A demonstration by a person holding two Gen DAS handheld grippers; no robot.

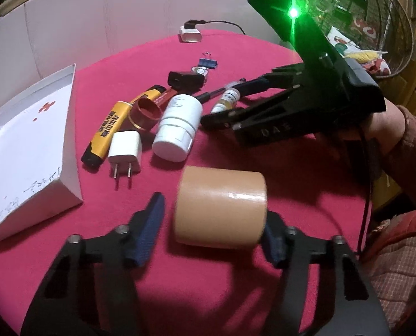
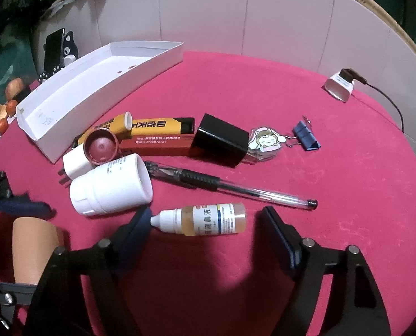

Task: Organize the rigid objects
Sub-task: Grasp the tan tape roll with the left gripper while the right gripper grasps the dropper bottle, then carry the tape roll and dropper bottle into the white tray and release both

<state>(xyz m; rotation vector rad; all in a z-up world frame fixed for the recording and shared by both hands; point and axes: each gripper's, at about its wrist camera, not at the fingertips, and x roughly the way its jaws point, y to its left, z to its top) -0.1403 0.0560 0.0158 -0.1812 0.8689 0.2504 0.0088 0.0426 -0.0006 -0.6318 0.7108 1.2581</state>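
A tan tape roll (image 1: pixel 220 207) lies on the red cloth between the open fingers of my left gripper (image 1: pixel 212 229); its right finger touches the roll, its left finger stands apart. The roll also shows in the right wrist view (image 2: pixel 32 247). My right gripper (image 2: pixel 205 224) is open around a small dropper bottle (image 2: pixel 205 219) lying on its side. An open white box (image 1: pixel 25 151) sits at the left. In a pile lie a white pill bottle (image 1: pixel 178 126), a white plug (image 1: pixel 124 151), a yellow lighter (image 1: pixel 108 133) and a copper ring (image 1: pixel 147 112).
A pen (image 2: pixel 230 186), a black charger cube (image 2: pixel 222 142), a cartoon keychain (image 2: pixel 265 141) and a blue binder clip (image 2: pixel 306 137) lie further back. A white adapter with cable (image 2: pixel 339 84) sits at the table's far edge. White wall panels stand behind.
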